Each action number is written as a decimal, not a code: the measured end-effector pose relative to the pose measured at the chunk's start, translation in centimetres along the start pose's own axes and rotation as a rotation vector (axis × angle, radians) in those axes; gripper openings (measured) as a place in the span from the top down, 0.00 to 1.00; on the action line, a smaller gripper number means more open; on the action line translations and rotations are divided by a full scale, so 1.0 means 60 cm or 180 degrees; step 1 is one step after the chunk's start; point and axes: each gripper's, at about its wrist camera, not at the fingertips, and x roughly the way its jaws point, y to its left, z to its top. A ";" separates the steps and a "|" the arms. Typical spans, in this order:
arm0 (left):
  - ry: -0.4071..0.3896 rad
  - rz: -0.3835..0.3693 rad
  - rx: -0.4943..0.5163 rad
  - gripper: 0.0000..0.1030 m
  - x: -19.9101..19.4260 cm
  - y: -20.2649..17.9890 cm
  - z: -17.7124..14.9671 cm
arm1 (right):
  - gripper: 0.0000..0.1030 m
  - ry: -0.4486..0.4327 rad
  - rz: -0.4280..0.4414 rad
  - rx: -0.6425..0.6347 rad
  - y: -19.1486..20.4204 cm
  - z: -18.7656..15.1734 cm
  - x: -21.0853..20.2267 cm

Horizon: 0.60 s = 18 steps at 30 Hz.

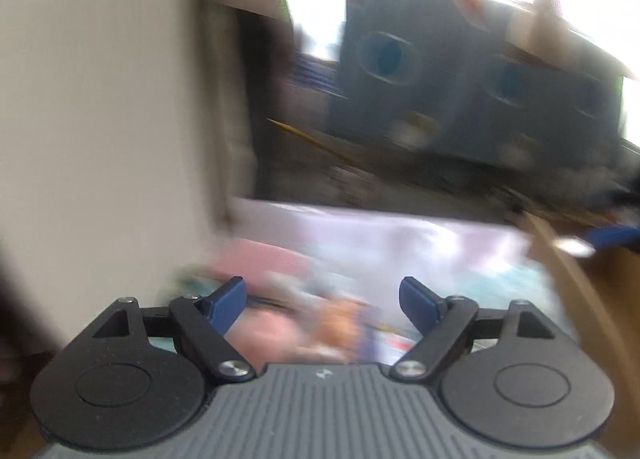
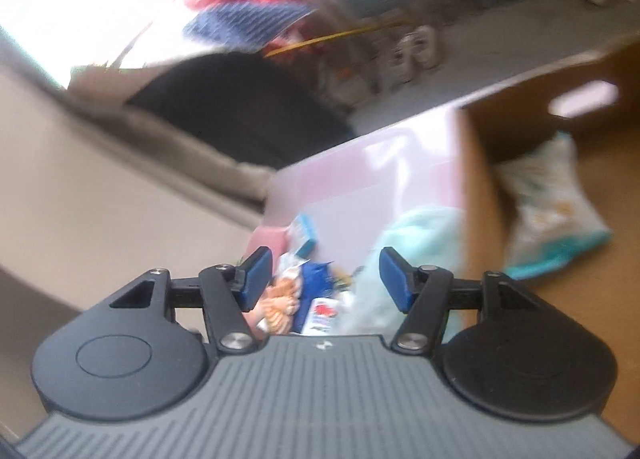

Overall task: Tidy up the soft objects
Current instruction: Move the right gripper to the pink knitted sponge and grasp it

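Right wrist view, right gripper (image 2: 326, 279) fingers apart and empty above pink bin (image 2: 360, 167), cardboard box (image 2: 520, 131) beside it, left gripper (image 1: 322, 301) fingers wide, empty, scene below perhaps the same bin, blurred

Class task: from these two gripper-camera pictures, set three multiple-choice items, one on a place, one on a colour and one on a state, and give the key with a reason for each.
1. Where does the white pouch with the teal edge lie?
A. in the cardboard box
B. on the pink sheet
C. between the right gripper's pads

2. What colour are the right gripper's pads?
A. red
B. blue
C. yellow

3. How does the right gripper stand?
A. shut on a packet
B. shut, empty
C. open, empty

Key: 1 A, it rests on the brown box floor behind the wall. 2 B, both pads are blue. 3 C, the pads stand apart and press on nothing.
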 end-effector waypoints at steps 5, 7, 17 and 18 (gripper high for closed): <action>0.0124 0.0383 -0.0647 0.16 0.051 0.068 -0.009 | 0.23 0.0394 0.0150 -0.0751 0.117 0.025 0.174; 0.0304 0.0291 -0.0980 0.18 0.091 0.094 -0.006 | 0.23 0.0579 0.0160 -0.1046 0.161 0.035 0.255; 0.0903 -0.0060 -0.1987 0.32 0.258 0.188 -0.018 | 0.24 0.1083 0.0247 -0.1547 0.241 0.079 0.587; 0.0963 -0.0091 -0.2047 0.32 0.274 0.190 -0.020 | 0.24 0.1104 0.0237 -0.1499 0.236 0.083 0.607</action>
